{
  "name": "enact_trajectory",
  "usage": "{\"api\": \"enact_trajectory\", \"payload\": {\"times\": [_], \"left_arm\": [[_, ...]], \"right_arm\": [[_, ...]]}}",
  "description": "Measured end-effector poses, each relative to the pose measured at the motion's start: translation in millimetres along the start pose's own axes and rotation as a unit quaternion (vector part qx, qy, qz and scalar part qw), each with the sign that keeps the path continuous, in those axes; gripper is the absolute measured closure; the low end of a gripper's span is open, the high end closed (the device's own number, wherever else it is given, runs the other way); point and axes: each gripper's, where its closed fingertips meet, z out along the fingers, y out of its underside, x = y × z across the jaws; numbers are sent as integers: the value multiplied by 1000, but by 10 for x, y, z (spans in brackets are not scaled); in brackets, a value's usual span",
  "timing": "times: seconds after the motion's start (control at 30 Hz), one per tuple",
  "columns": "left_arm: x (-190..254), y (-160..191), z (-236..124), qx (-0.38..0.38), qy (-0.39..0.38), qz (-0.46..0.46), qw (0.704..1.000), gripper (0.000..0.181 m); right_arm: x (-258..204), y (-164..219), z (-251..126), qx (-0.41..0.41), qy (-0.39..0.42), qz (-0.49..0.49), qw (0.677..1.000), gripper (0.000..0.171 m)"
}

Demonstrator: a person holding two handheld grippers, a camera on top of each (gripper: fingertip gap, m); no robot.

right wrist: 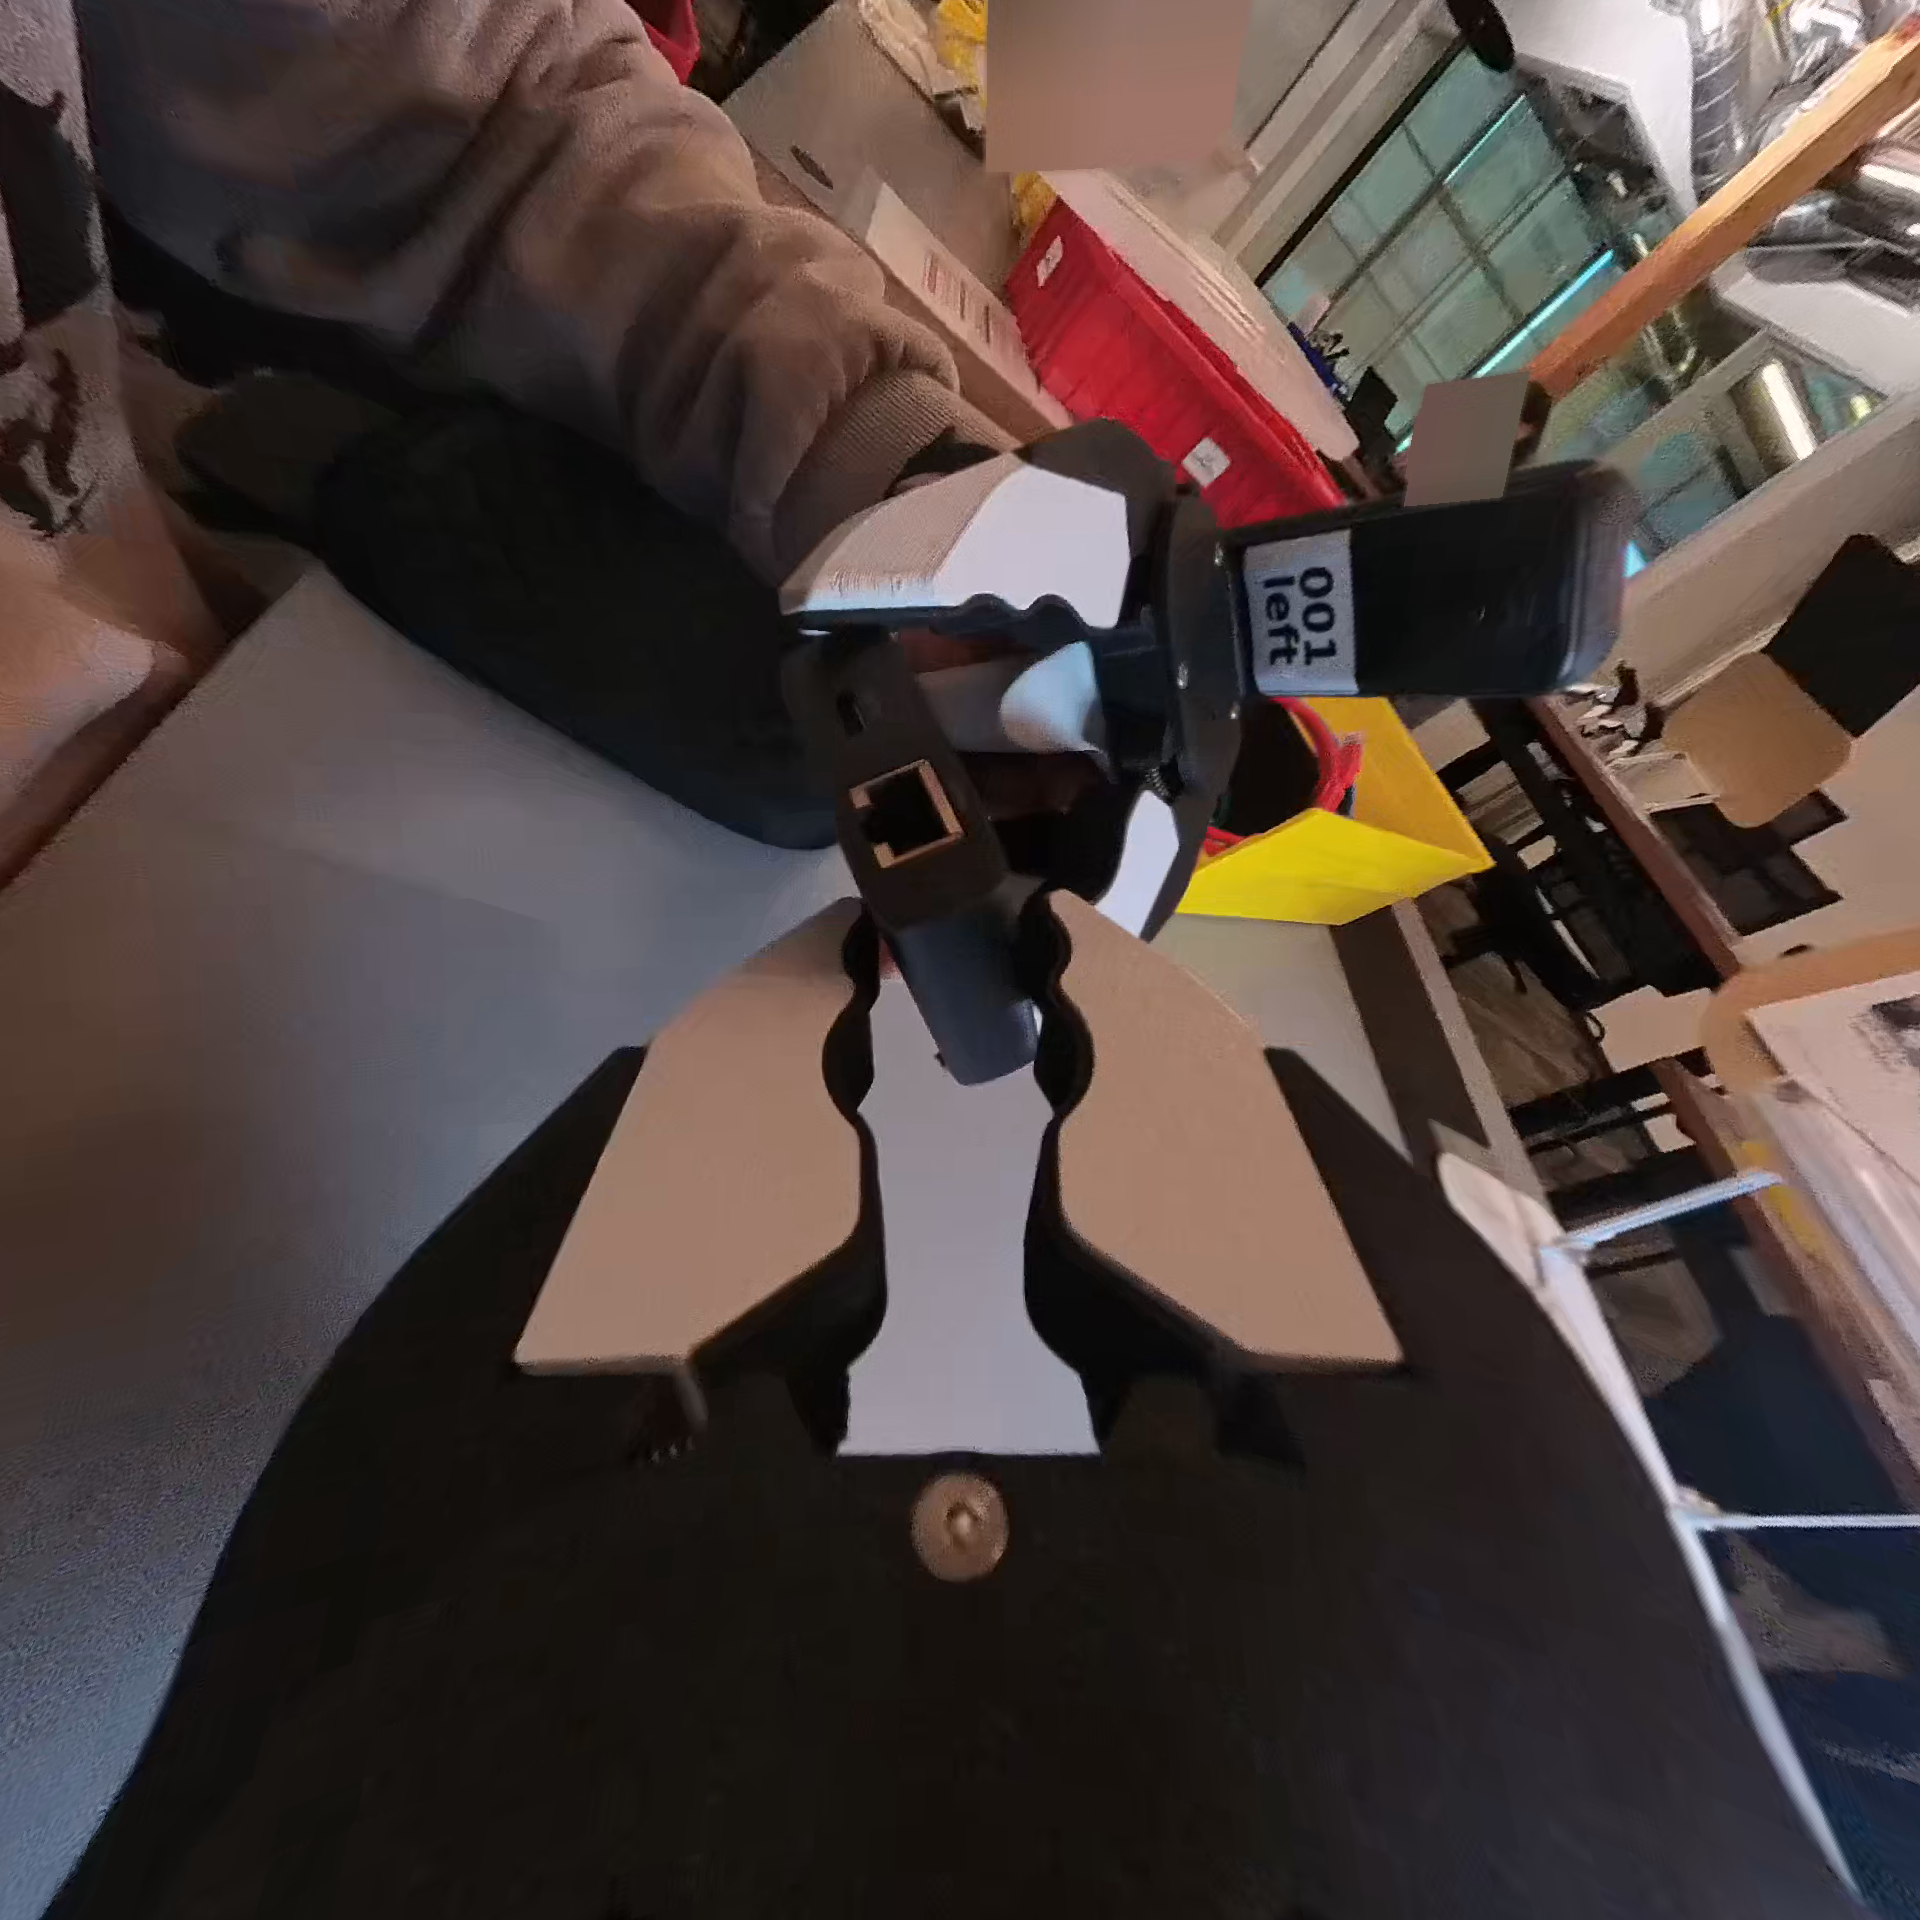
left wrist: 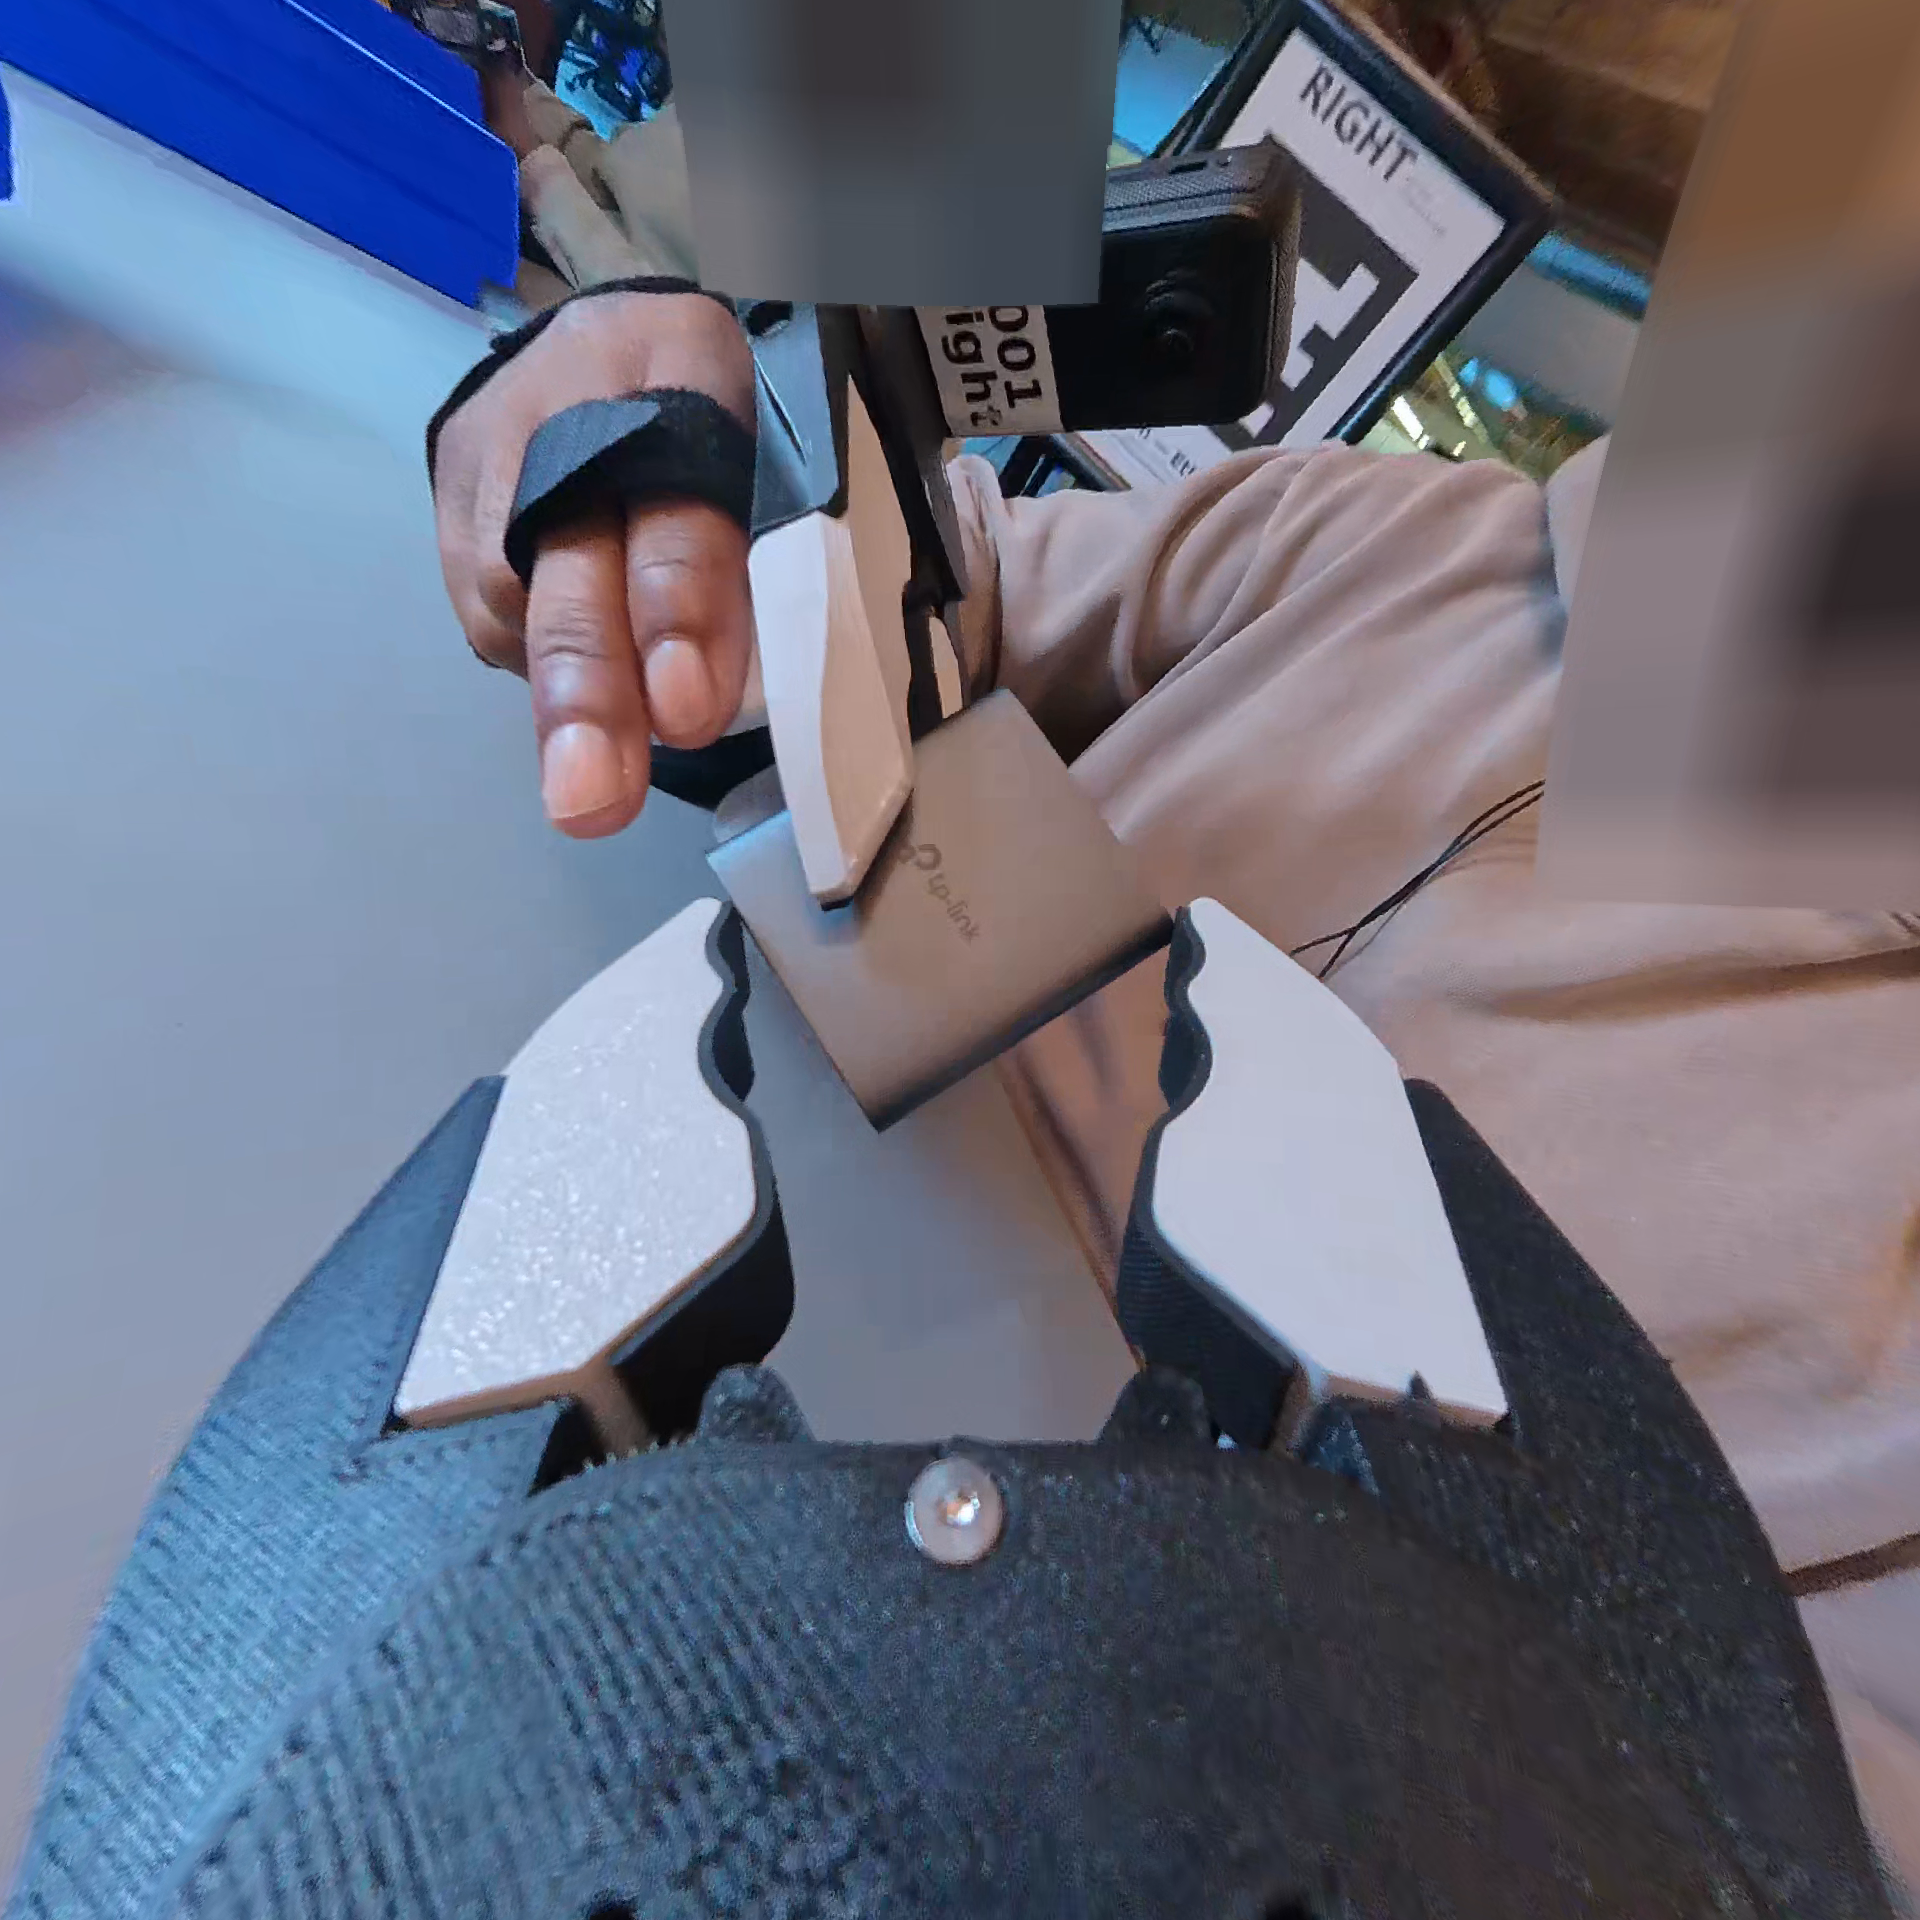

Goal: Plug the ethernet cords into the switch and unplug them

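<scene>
At centre frame in both views, one grey switch point(left wrist: 940, 935) is held above the pale bench point(left wrist: 208, 935). One right claw point(right wrist: 956, 925) clenches the switch's end, its single visible port point(right wrist: 904, 821) facing the camera. One left claw point(left wrist: 956, 925) gapes wide, its fingertips flanking the switch.

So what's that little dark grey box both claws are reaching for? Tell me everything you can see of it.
The switch is a small, flat, dark grey box, seemingly matte plastic or metal, with a logo on its broad face. One narrow end shows a single empty square port; no cord is plugged there. It is tilted, lifted off the pale table. The right gripper pinches it between its pads. The left gripper is open around its other end, fingertips beside its edges.
</scene>
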Motion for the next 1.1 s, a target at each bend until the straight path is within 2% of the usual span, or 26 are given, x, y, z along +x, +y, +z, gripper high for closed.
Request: {"api": "enact_trajectory", "payload": {"times": [0.1, 0.2, 0.3, 0.4, 0.43, 0.53, 0.6, 0.73, 0.83, 0.93, 1.0, 1.1], "left_arm": [[-165, -2, -51, 18, -26, -21, 999, 112], [-345, -90, -247, 27, -122, 53, 991, 124], [-461, -24, -297, -22, -210, 124, 969, 131], [-606, 107, -219, -76, -274, 170, 943, 150], [-600, 109, -188, -78, -277, 190, 939, 161], [-586, 64, -159, -55, -273, 175, 944, 161], [-608, -28, -209, -10, -274, 143, 951, 161], [-665, -254, -412, 126, -244, 31, 961, 161], [-704, -365, -524, 220, -207, -53, 952, 162], [-730, -432, -588, 271, -200, -89, 937, 162], [-726, -479, -610, 302, -197, -105, 927, 162], [-669, -525, -549, 331, -188, -117, 917, 162]], "right_arm": [[-20, 159, 0, -4, -19, 62, 998, 144], [-3, 389, -38, -17, -43, 160, 986, 149], [22, 509, -61, -28, -70, 250, 965, 151], [42, 504, -29, -21, -91, 302, 949, 151], [28, 513, -17, -25, -100, 314, 944, 151], [28, 524, -38, -24, -109, 344, 932, 151], [132, 526, -49, -14, -71, 351, 934, 149], [534, 562, -151, -25, 83, 279, 956, 133], [577, 615, -120, -57, 119, 256, 958, 115], [588, 674, -19, -90, 169, 227, 955, 99], [681, 650, 22, -100, 225, 198, 949, 96], [768, 610, 134, -120, 266, 155, 944, 94]]}}
